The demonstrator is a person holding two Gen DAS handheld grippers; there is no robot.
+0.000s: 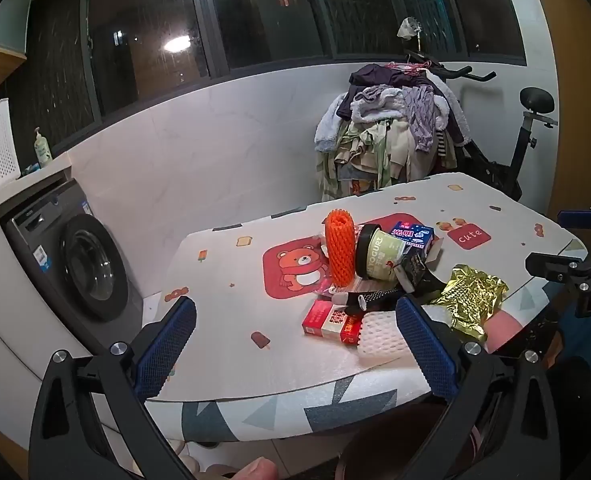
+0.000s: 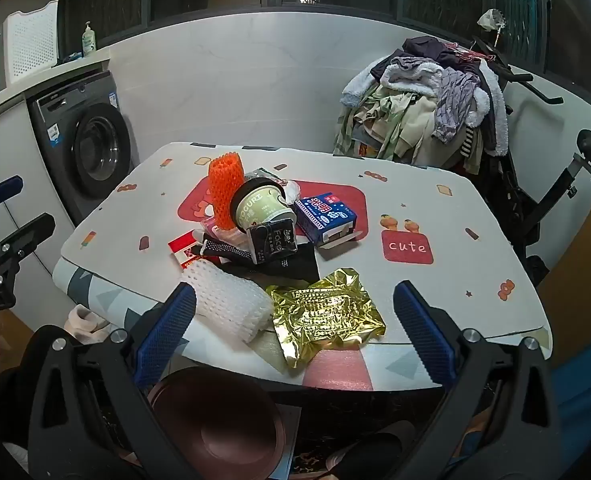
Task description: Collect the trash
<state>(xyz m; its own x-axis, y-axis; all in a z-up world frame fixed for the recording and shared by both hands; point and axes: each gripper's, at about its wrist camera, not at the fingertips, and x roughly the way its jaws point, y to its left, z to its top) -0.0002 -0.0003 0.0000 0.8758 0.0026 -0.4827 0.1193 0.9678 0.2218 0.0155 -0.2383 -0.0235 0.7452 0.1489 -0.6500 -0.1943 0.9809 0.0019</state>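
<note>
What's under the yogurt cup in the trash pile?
The yogurt cup lies tipped on its side, resting on a small black packet and a pink wrapper, beside the orange foam net. Anything directly beneath it is hidden.

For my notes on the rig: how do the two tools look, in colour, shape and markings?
Both match: the left tool and right tool have black angular frames with cut-out slots, silver round screws, and blue finger pads with a fine grid texture. White lettering marks the bodies, only partly readable. No cables show.
</note>
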